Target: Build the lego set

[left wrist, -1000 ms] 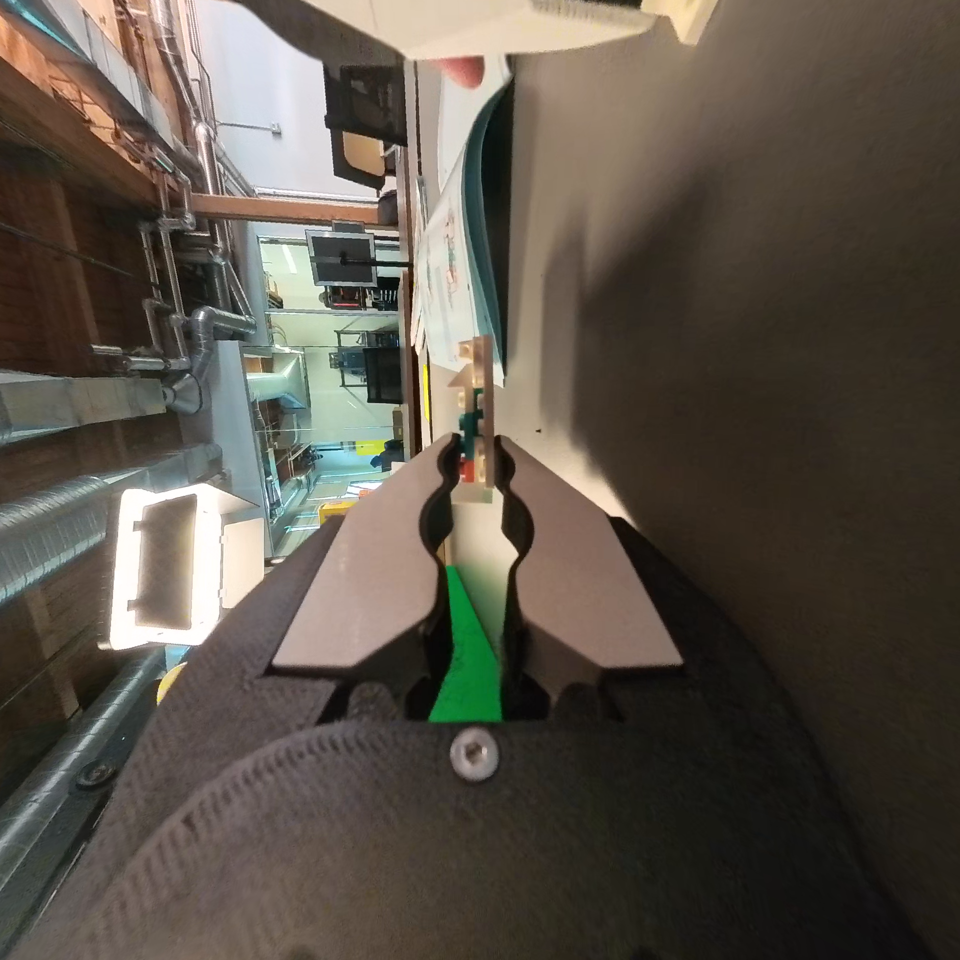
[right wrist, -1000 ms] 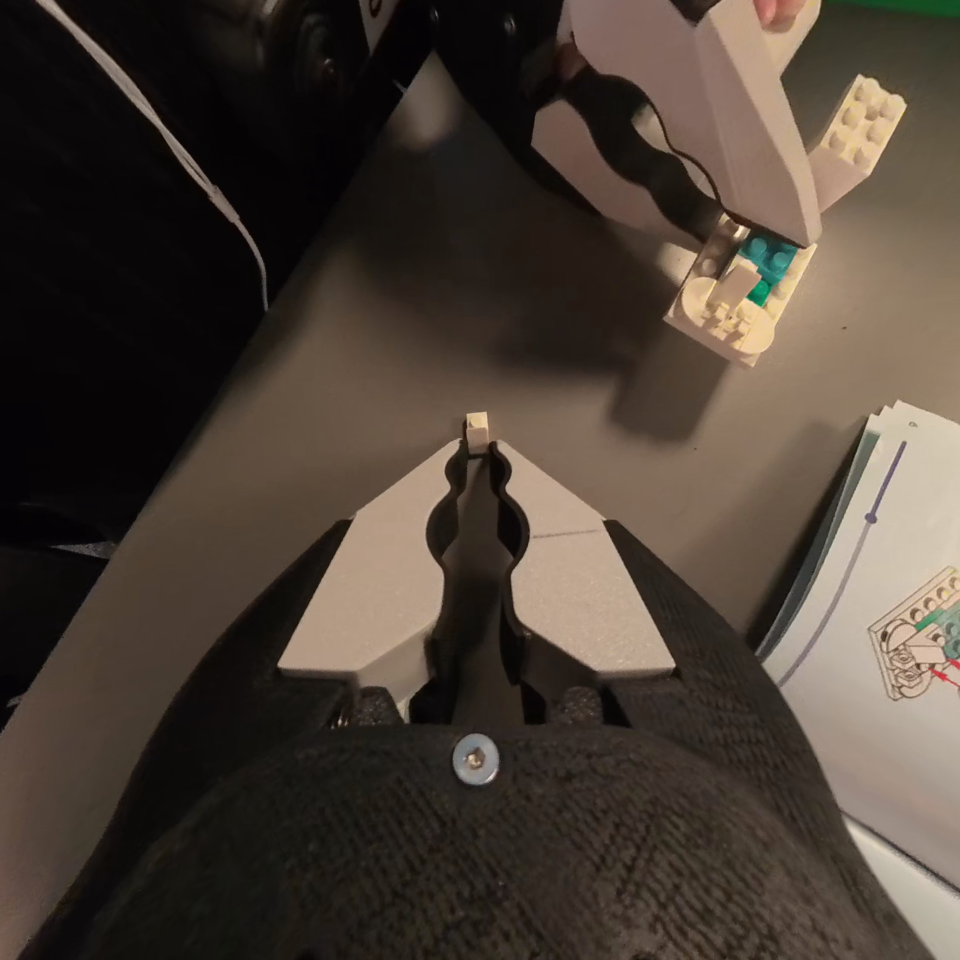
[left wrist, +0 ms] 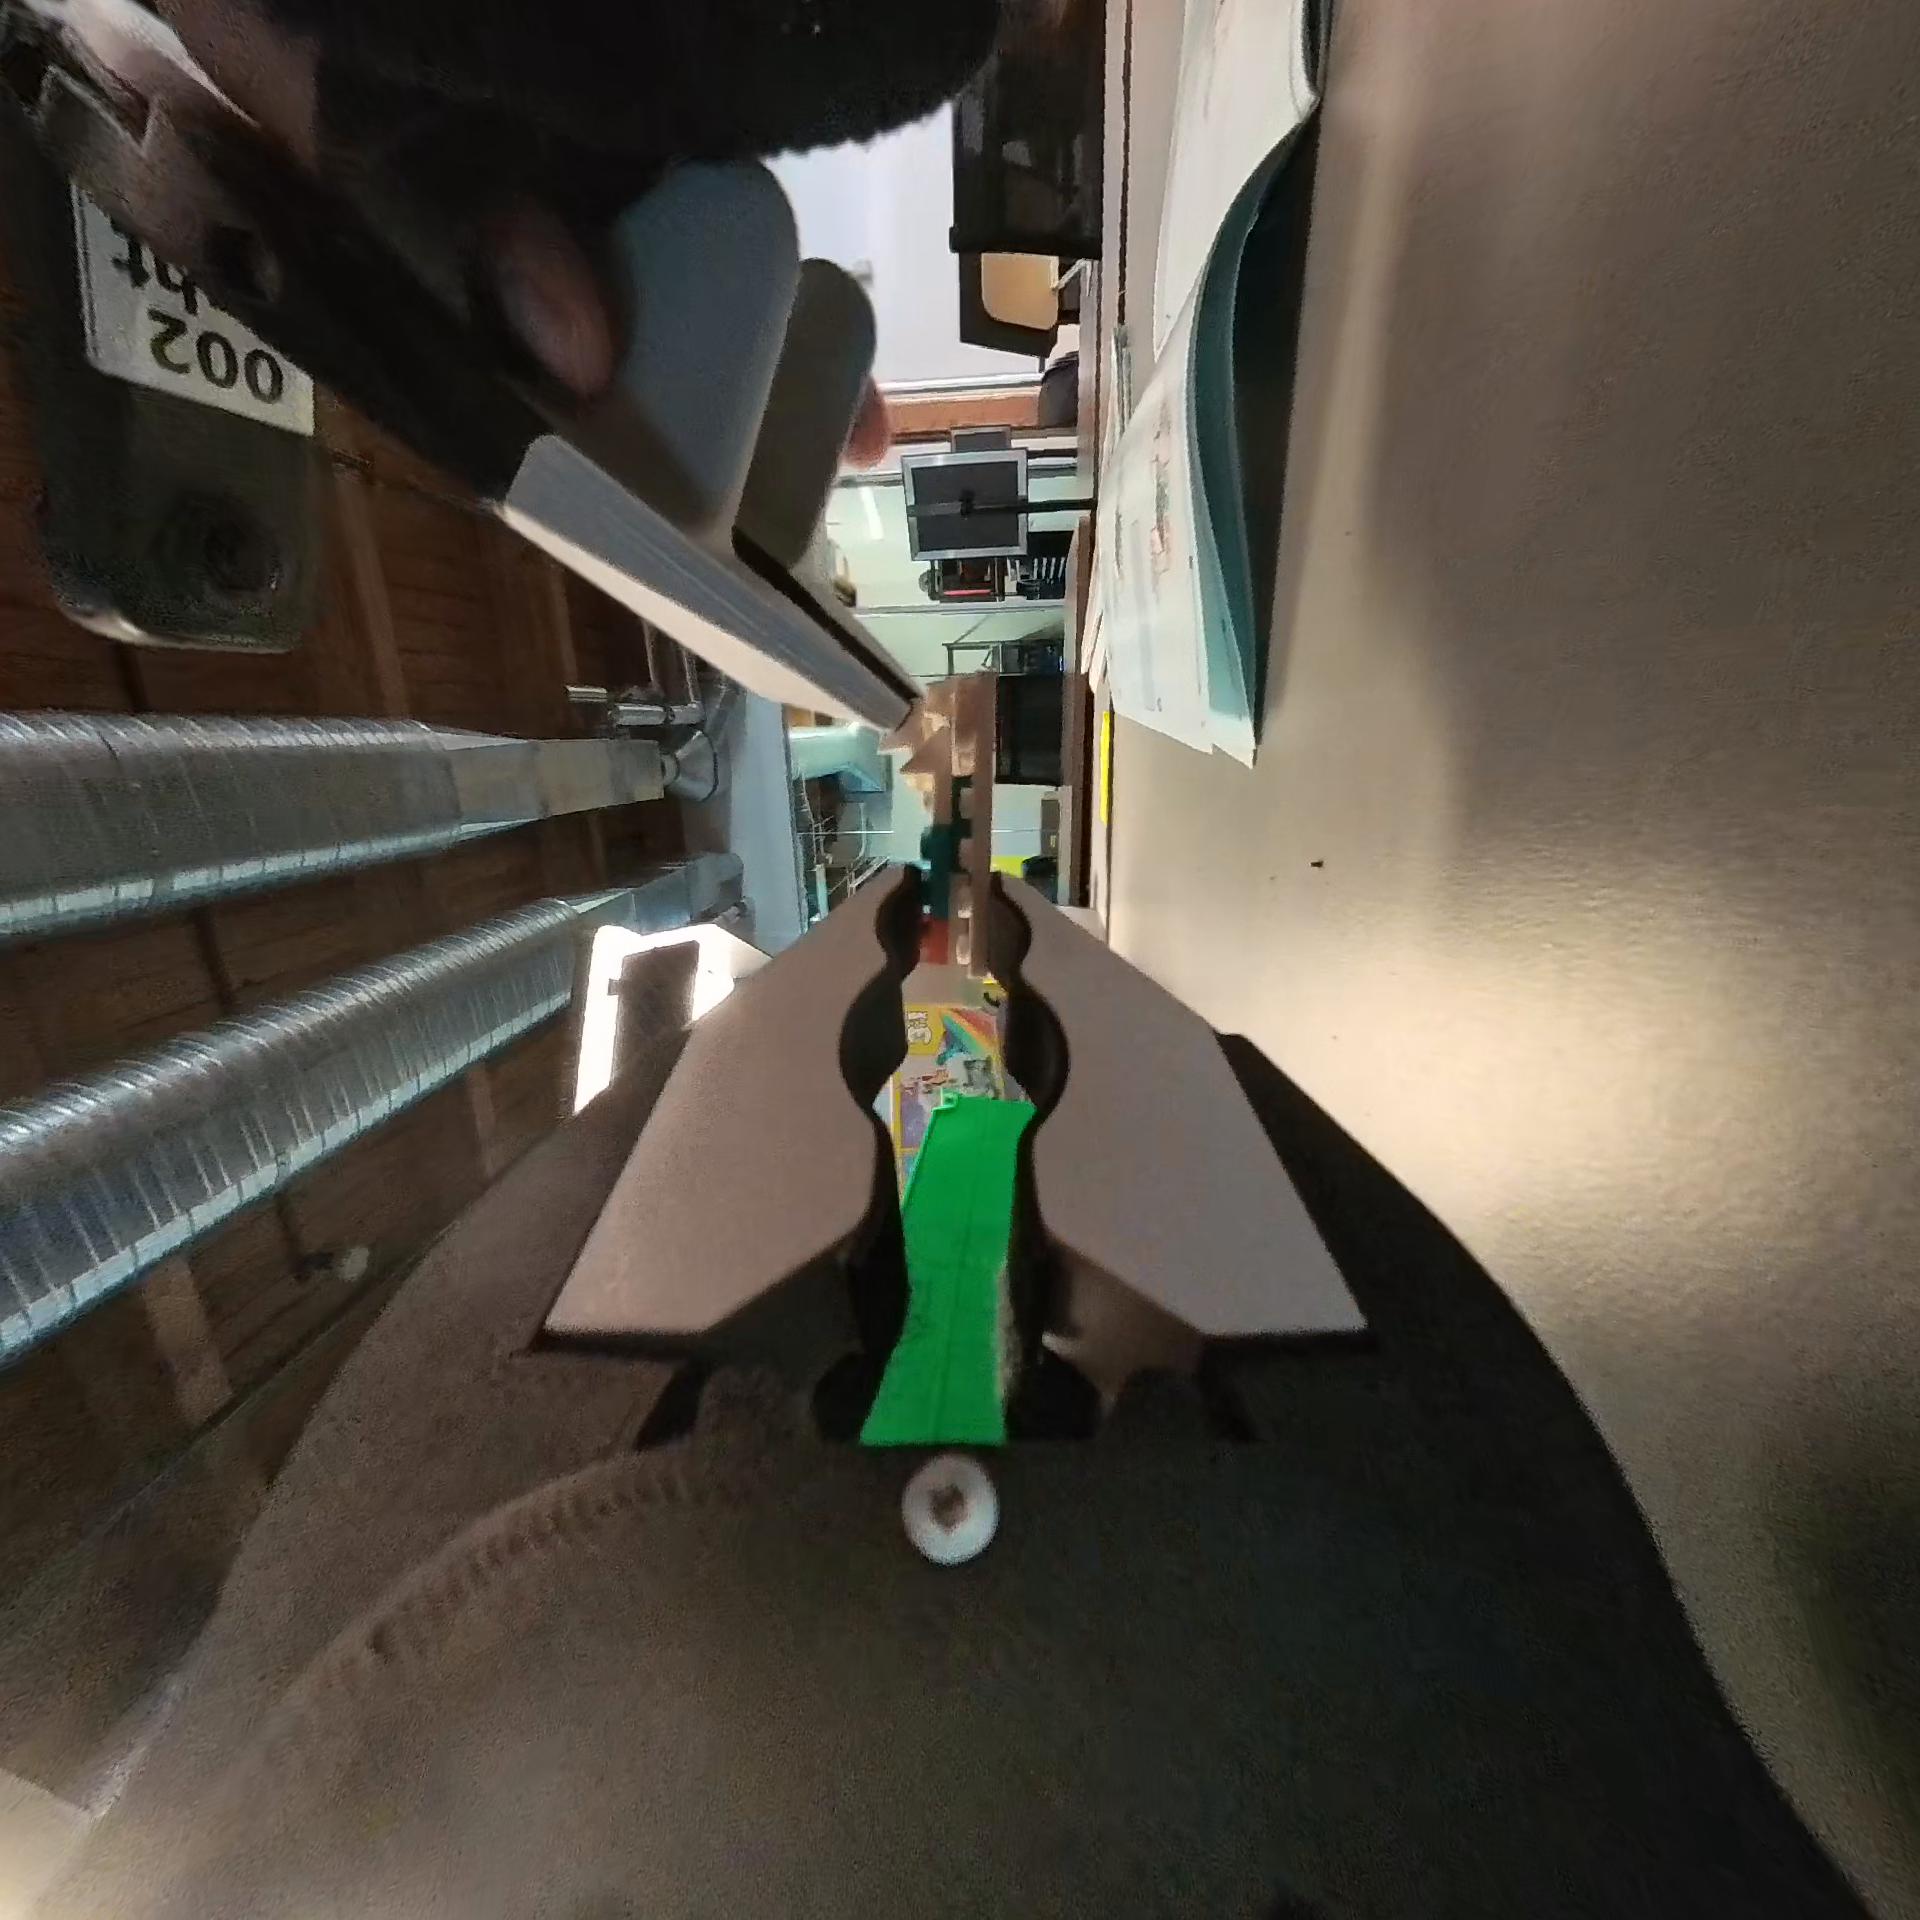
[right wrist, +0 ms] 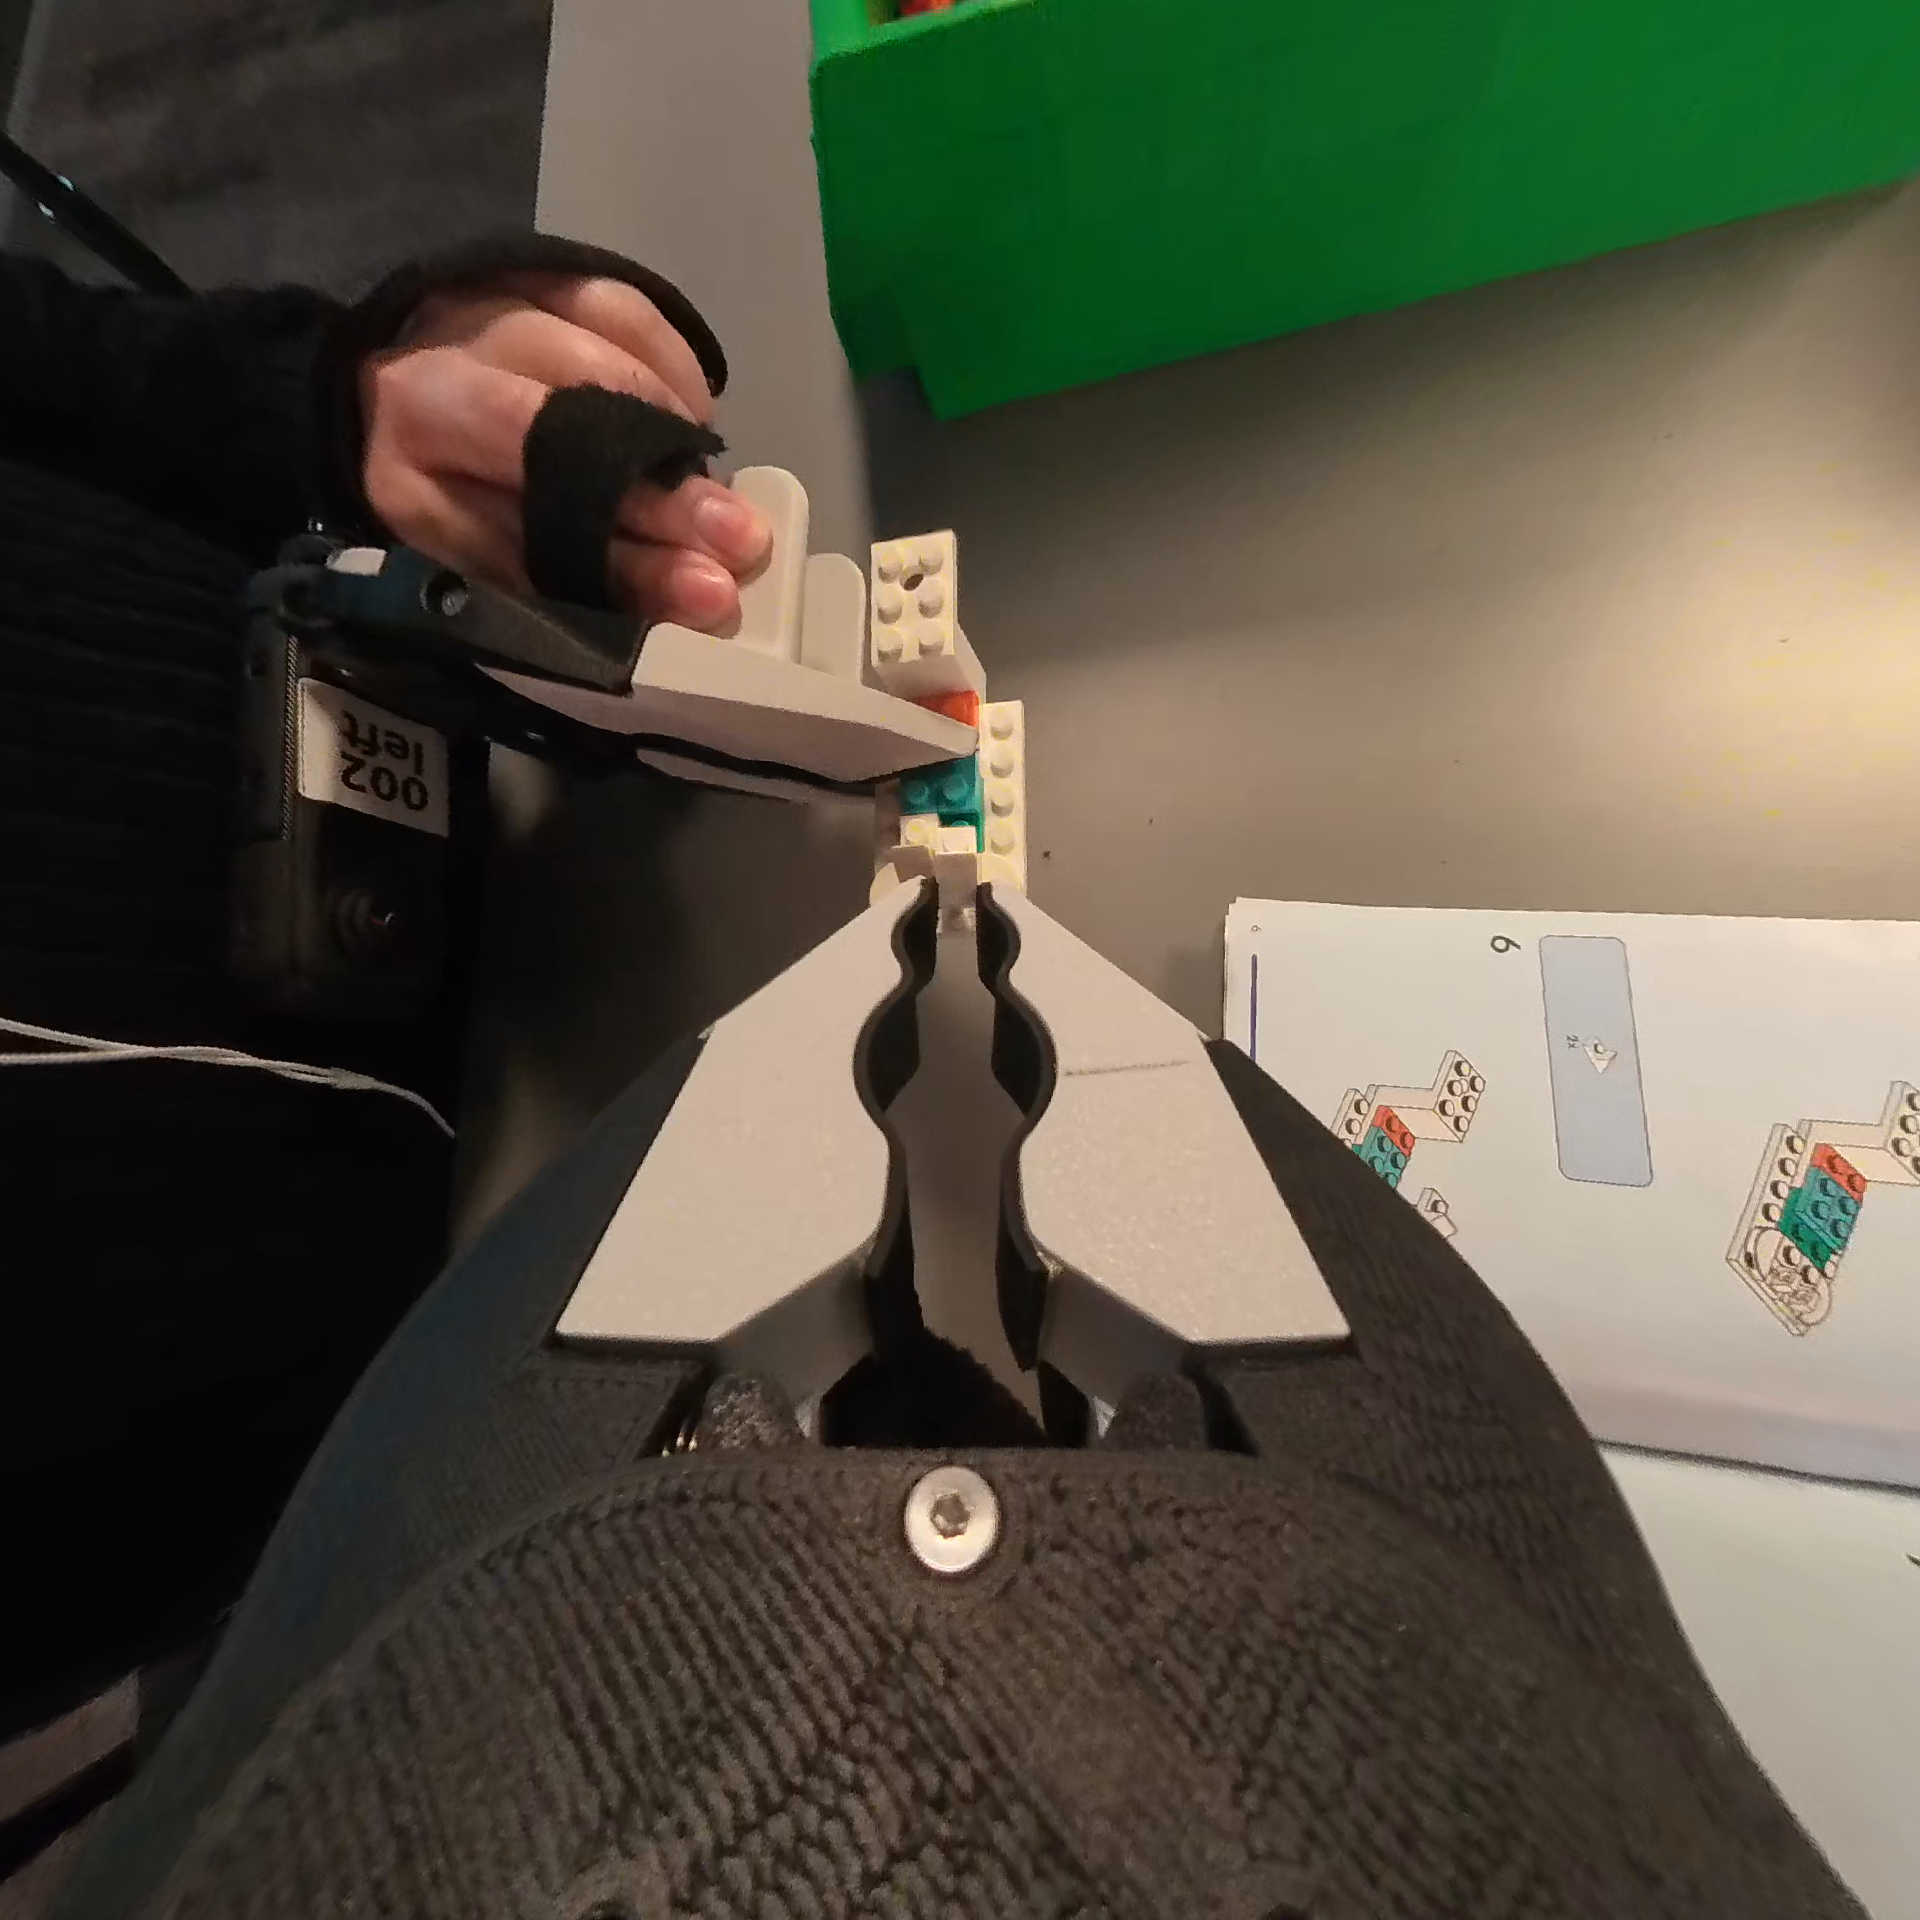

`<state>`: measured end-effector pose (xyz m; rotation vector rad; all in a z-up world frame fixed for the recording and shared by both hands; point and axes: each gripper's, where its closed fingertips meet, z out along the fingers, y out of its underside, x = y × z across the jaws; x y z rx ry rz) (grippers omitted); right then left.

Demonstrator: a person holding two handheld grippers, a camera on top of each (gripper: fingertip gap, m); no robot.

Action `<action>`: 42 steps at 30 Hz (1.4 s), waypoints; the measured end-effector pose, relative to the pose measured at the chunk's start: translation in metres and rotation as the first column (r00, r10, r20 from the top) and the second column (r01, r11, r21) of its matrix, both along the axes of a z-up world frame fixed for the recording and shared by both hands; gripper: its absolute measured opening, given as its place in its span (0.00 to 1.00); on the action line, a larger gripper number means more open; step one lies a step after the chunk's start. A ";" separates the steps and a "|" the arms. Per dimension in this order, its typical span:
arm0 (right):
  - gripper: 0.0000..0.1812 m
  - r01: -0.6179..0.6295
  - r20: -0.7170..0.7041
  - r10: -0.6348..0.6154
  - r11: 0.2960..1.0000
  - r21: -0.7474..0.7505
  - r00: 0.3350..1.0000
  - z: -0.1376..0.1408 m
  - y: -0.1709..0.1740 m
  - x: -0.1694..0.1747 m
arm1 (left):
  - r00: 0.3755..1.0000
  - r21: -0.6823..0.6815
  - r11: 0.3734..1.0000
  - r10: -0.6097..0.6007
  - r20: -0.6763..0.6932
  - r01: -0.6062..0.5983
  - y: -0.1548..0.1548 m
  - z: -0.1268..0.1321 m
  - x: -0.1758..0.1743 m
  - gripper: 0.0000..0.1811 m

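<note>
Grey desk (left wrist: 1558,935) runs down the right side of the left wrist view, since that camera is rolled sideways; ducts (left wrist: 260,810) and a blurry workshop fill the rest. Left gripper (left wrist: 961,914) is clamped on the model (left wrist: 951,821), which sits edge-on here, so you only get a thin strip of tan, teal and red studs poking out past the tips. Right gripper (left wrist: 883,707) comes in from the top left, heavily blurred, its tip touching the model's far end. A booklet (left wrist: 1174,520) lies on the desk beyond, and a green bin (left wrist: 956,1278) shows through the gap between the fingers.

Right wrist view looks down on the same desk (right wrist: 1351,623). Right gripper (right wrist: 951,894) is pinched on a tiny white piece (right wrist: 956,847) that's pressed against the near end of the model (right wrist: 966,769). Can't tell if it's actually seated. Left gripper (right wrist: 935,753) grips the model from the left side, covering part of the red and teal bricks, with a hand (right wrist: 561,478) in a black strap on it. The bin (right wrist: 1351,187) is cut off at the top, and the booklet (right wrist: 1610,1143) lies open on the right, running off frame.
</note>
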<state>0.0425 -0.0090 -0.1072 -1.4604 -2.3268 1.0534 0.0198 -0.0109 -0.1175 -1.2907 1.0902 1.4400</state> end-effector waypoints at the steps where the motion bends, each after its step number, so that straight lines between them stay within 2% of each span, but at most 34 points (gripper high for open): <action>1: 0.03 -0.001 0.006 0.001 1.000 0.006 1.000 0.001 0.000 0.000 | 1.000 0.003 1.000 0.002 0.000 -0.002 0.000 0.001 0.000 0.06; 14: 0.03 -0.022 0.084 0.016 0.997 0.070 0.996 -0.004 -0.002 0.000 | 1.000 -0.003 1.000 -0.008 -0.006 0.008 0.000 -0.001 0.002 0.06; 18: 0.09 -0.032 0.078 0.029 0.998 0.046 0.997 -0.001 -0.005 0.003 | 1.000 -0.004 1.000 -0.003 0.000 0.003 0.001 -0.001 0.001 0.06; 22: 0.22 -0.091 -0.047 0.095 0.993 0.071 0.994 0.008 -0.009 0.004 | 1.000 -0.013 1.000 0.004 0.013 -0.004 0.001 -0.002 -0.001 0.06; 24: 0.29 -0.131 -0.192 0.172 0.969 0.208 0.966 0.009 -0.009 0.002 | 1.000 -0.015 1.000 0.008 0.026 -0.007 0.001 -0.001 -0.002 0.06; 26: 0.32 -0.114 -0.318 0.279 0.884 0.453 0.906 0.004 -0.006 -0.001 | 0.999 -0.022 1.000 0.012 0.046 -0.011 0.001 -0.002 -0.003 0.06; 29: 0.36 -0.037 -0.328 0.449 0.633 0.773 0.831 -0.011 0.000 -0.005 | 0.997 -0.031 0.999 0.018 0.078 -0.016 0.001 -0.003 -0.004 0.06; 31: 0.37 0.016 -0.313 0.525 0.494 0.869 0.792 -0.017 -0.001 -0.008 | 0.996 -0.040 0.999 0.016 0.090 -0.013 0.002 -0.004 -0.004 0.06; 35: 0.33 0.086 -0.319 0.547 0.408 0.909 0.774 -0.020 0.000 -0.015 | 0.995 -0.053 0.999 0.014 0.099 -0.009 0.002 -0.006 -0.003 0.06; 42: 0.17 0.109 -0.260 0.589 0.279 0.954 0.765 -0.018 0.006 -0.018 | 0.987 -0.052 0.999 0.005 0.160 0.003 0.000 -0.004 -0.002 0.06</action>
